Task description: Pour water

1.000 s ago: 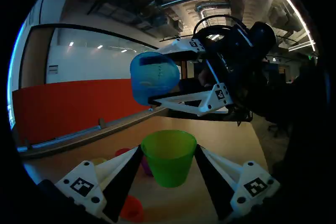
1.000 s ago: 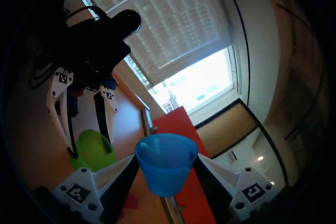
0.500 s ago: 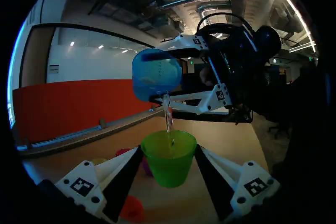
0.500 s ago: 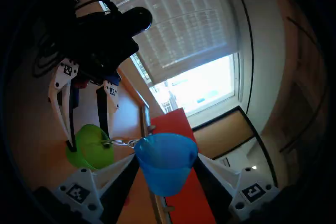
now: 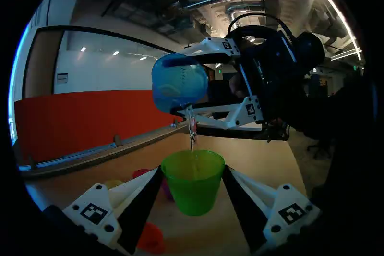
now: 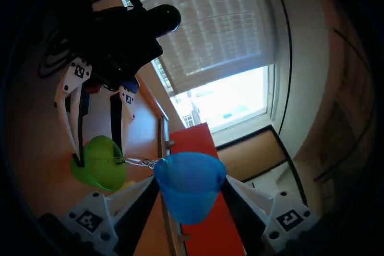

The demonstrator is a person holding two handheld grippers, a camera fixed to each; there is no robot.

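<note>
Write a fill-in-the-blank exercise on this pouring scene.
The left gripper is shut on the green cup, the right gripper on the blue cup, held ____ the green cup. A thin stream of ____ leaves the blue cup. The cup catching the stream is the ____ one.
Missing words: above; water; green.

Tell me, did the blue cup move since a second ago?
Yes. In the left gripper view the blue cup has risen a little and shifted right against the red wall, tipping further; water now streams into the green cup.
</note>
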